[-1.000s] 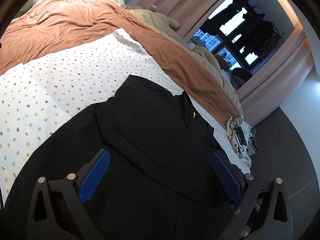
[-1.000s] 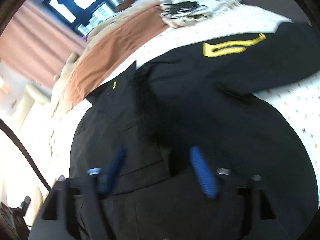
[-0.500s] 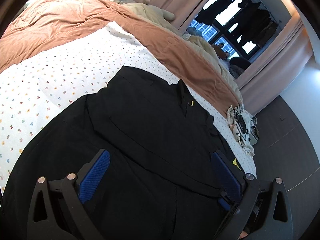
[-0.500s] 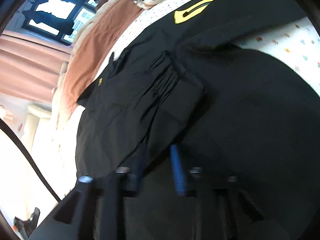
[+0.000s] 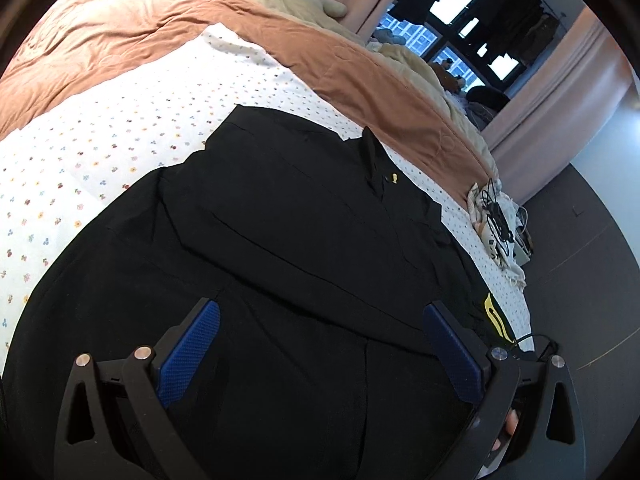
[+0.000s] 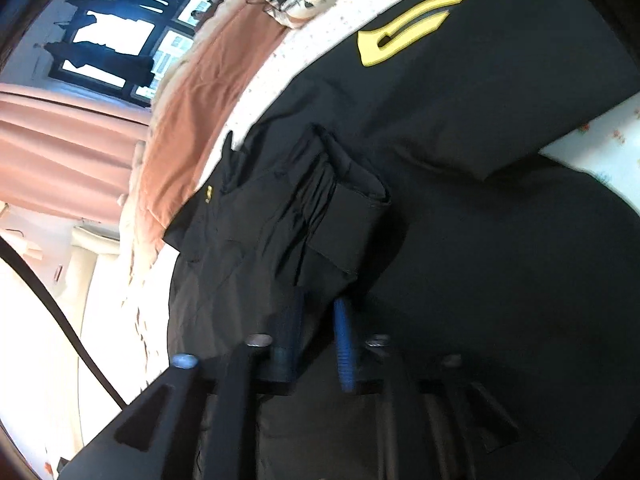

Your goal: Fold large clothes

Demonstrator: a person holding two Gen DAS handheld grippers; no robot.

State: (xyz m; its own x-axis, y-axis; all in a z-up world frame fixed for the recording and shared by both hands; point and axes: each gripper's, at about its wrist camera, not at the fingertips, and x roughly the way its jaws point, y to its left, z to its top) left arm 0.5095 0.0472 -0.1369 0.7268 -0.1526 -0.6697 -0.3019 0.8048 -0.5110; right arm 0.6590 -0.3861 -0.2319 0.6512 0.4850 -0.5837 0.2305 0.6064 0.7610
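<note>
A large black jacket (image 5: 280, 240) lies spread on the flower-print bed sheet (image 5: 120, 120). It has a small yellow mark near the collar and a yellow logo (image 6: 408, 28) on one sleeve. My left gripper (image 5: 320, 320) is open, its blue pads wide apart just above the jacket's body, holding nothing. My right gripper (image 6: 318, 316) is shut on a fold of the black jacket (image 6: 328, 220), and the cloth bunches up in pleats from the pinch.
A rust-brown blanket (image 5: 200, 32) lies along the far side of the bed. A pale cloth with black cables (image 5: 496, 216) sits at the bed's corner. Pink curtains (image 5: 560, 100) and a dark window stand beyond. Grey floor (image 5: 592, 280) is to the right.
My right gripper has closed on the jacket's cloth and pulled a fold up. My left gripper has shifted a little over the jacket and stayed open.
</note>
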